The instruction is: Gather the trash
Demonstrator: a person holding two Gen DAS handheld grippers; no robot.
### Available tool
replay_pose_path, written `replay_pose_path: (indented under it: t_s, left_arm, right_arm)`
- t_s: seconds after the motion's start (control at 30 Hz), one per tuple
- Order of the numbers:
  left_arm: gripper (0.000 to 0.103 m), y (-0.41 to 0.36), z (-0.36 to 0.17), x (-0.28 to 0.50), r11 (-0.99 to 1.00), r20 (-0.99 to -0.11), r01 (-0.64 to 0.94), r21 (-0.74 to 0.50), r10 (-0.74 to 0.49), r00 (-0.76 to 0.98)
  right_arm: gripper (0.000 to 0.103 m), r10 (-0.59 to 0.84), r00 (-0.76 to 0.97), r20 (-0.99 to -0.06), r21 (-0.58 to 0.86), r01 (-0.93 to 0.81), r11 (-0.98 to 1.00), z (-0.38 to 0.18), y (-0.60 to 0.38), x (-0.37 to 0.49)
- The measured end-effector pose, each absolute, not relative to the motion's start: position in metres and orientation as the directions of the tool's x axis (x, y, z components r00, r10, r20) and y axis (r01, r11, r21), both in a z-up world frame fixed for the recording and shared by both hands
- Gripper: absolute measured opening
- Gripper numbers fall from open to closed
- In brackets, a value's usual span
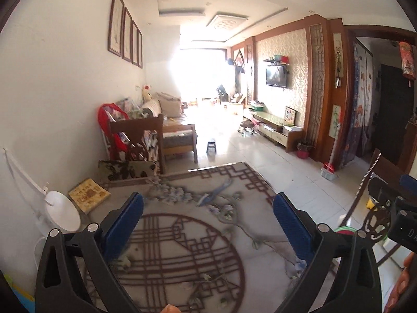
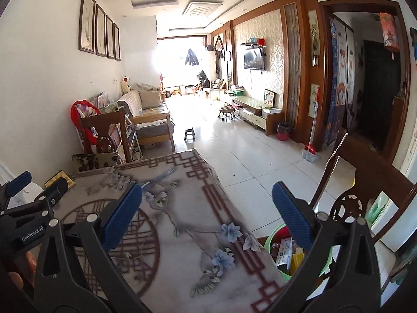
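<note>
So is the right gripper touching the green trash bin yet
Apart. In the right wrist view the right gripper is open and empty above the table edge, while the green trash bin sits lower on the floor beside the table.

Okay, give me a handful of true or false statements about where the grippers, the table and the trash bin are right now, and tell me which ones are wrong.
1. Both grippers are open and hold nothing. True: the left gripper and the right gripper show wide gaps between their blue pads.
2. The green trash bin is empty. False: boxes and wrappers lie in it.
3. The bin stands on the table. False: it is on the floor beside the table's edge, by the wooden chair.
4. A yellow box lies near the table's far left corner. True.
</note>
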State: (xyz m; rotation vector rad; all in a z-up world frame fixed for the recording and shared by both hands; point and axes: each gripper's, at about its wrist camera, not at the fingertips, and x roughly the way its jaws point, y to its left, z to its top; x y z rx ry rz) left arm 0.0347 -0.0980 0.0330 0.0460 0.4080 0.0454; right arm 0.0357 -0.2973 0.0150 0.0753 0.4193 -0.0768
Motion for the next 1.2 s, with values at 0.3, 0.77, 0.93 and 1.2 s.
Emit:
replay_pose_path:
  t_s: [0.3,0.77,0.93,1.2]
  left_arm:
    - [0.095,-0.087,0.038,0.019,1.0,-0.442,0.012,0.022,-0.001,0.897]
    - [0.095,-0.066,0.032,0.013,0.999,-0.434,0.036,-0.027,-0.044,0.9]
    - [0.095,-0.065,0.037,0.008,0.999,-0.422,0.039,-0.031,-0.049,0.905]
    - [0.095,-0.062,0.031,0.01,0.996,-0.452,0.037,-0.087,-0.072,0.889]
  right_arm:
    - [0.098,-0.139,0.931,-0.336,0.053,0.166,0.985,0.029,-0.262,0.009]
    - [0.098,-0.17,0.898,-0.406,0.039,0.203,0.978,0.026,-0.259,0.0]
    - [0.098,-0.159,0.897,-0.413,0.045,0.195,0.98,0.025,-0.258,-0.001]
    - [0.098,-0.154,0.889,-0.431,0.039,0.189,0.981,0.021,-0.259,0.0]
